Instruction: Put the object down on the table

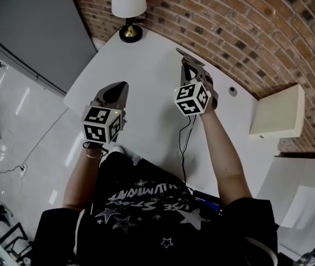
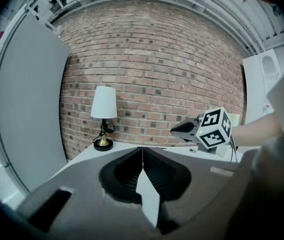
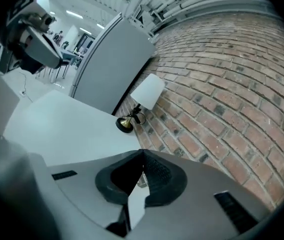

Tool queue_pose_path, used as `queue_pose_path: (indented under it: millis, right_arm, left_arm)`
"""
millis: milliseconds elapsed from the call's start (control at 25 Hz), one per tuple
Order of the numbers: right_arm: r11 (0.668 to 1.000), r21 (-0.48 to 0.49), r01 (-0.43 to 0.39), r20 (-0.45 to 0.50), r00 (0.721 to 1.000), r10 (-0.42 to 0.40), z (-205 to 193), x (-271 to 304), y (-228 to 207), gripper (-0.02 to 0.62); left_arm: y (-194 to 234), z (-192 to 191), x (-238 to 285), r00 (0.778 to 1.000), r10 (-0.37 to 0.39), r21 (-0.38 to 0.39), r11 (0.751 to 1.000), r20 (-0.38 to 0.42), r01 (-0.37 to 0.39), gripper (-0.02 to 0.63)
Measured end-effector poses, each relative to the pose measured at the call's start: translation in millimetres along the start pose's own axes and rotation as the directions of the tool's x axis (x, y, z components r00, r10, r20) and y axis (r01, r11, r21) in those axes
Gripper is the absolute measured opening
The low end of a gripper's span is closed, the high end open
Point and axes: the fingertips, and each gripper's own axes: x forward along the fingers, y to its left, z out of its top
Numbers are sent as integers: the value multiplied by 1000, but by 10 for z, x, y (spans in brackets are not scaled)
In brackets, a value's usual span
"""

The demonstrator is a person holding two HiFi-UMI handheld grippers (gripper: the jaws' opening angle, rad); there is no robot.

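Note:
My left gripper (image 1: 125, 85) hovers over the near left part of the white table (image 1: 146, 71), shut, with nothing between its jaws. In its own view the left gripper's tips (image 2: 142, 150) meet in a closed line. My right gripper (image 1: 180, 52) is held farther out over the table toward the brick wall, also shut and empty. The right gripper's tips (image 3: 143, 152) are closed together in its own view. From the left gripper view the right gripper (image 2: 173, 130) shows at the right, above the table. I see no loose object held by either gripper.
A table lamp (image 1: 128, 4) with a white shade and brass base stands at the table's far corner. A small round fitting (image 1: 233, 91) sits in the table near the wall. A white box (image 1: 282, 112) stands at the right. A black cable (image 1: 183, 148) runs back from the right gripper.

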Motion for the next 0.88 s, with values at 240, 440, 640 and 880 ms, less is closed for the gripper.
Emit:
queue_pose_path:
  millis: [240, 440, 640, 880]
  right_arm:
    - [986, 141, -89, 31, 996, 86, 80, -178, 354, 2]
    - [981, 173, -86, 31, 996, 82, 63, -267, 551, 2]
    - [972, 228, -54, 6, 999, 54, 101, -504, 698, 2]
    - [956, 290, -28, 1, 1000, 28, 185, -914, 912, 2]
  left_arm:
    - [23, -305, -284, 999, 22, -31, 999, -50, -24, 20]
    - [-29, -502, -376, 998, 17, -69, 997, -59, -21, 20]
    - [-23, -620, -672, 998, 14, -97, 995, -54, -20, 20]
    - [-25, -781, -1123, 998, 20, -107, 994, -53, -26, 20]
